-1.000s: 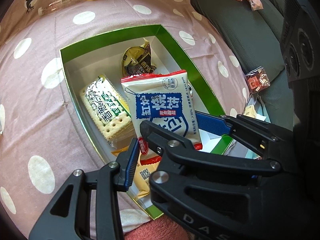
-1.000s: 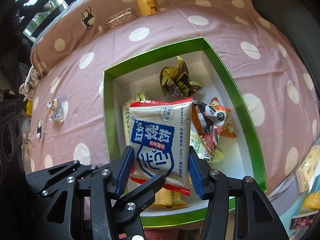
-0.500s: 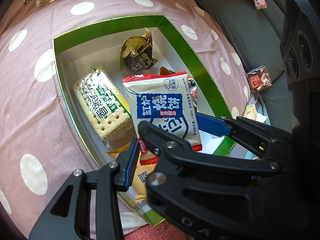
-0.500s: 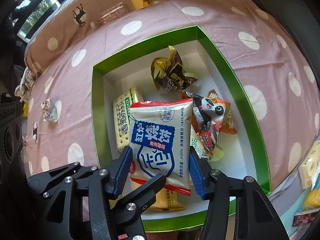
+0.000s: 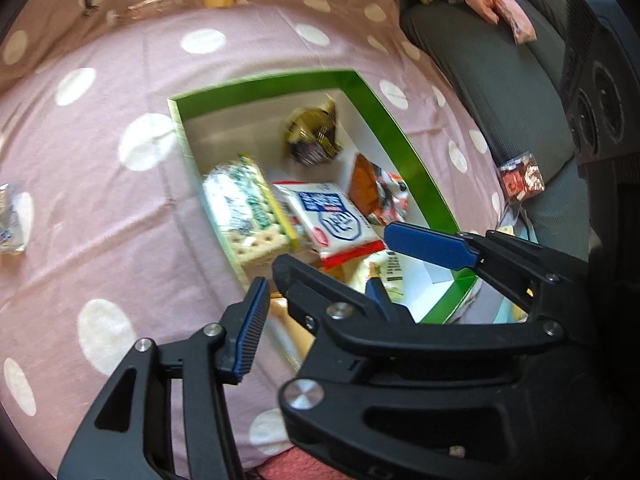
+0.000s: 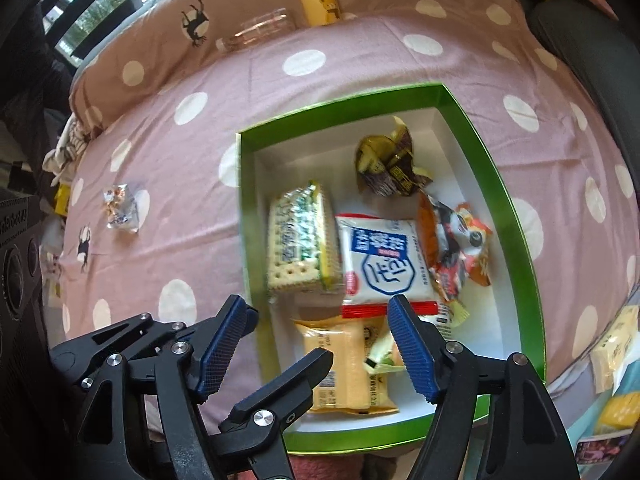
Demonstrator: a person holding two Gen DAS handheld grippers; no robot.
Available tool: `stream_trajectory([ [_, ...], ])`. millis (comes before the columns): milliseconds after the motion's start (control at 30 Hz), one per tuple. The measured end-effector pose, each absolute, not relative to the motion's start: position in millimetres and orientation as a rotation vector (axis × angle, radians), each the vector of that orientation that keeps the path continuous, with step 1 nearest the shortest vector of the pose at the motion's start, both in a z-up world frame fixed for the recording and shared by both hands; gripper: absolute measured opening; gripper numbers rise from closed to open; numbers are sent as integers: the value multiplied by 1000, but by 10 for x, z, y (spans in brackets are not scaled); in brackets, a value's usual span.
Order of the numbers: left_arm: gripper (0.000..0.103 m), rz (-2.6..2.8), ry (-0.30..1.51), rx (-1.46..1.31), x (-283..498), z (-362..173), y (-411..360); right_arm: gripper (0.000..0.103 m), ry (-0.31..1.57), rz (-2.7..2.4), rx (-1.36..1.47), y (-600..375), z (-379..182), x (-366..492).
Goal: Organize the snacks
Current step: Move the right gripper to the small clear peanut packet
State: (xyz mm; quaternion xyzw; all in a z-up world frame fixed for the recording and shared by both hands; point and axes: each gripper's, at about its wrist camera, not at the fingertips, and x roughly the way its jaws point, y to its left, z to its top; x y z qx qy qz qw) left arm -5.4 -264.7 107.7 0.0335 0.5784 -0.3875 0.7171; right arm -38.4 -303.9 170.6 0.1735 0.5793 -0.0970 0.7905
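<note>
Both grippers, left [image 5: 316, 304] and right [image 6: 316, 344], are opening, holding nothing, above the white-and-blue packet [image 6: 384, 264] lying in the green box [image 6: 516, 240].

A home bedroom: polka-dot bedsheet [image 6: 320, 64], window [image 6: 100, 12], loose snacks around.

Bare box floor [image 6: 492, 320] beside panda packet [image 6: 454, 248]

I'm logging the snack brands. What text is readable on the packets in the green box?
White packet: blue Chinese characters, upside down, too blurred to read.
Cracker pack: green lettering, blurred.
Brown wrapper, yellow packet: print too small.
Nothing can be quoted.
</note>
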Motion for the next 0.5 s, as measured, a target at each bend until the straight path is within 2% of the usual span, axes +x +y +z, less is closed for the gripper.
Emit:
stream_trajectory([
  [300, 64, -699, 1220, 8, 266, 1218, -1837, 74, 1238, -107, 292, -2383, 1810, 27],
  [500, 66, -566, 1232, -28, 624, 1141, -1146, 74, 1285, -5, 243, -1737, 1656, 477],
])
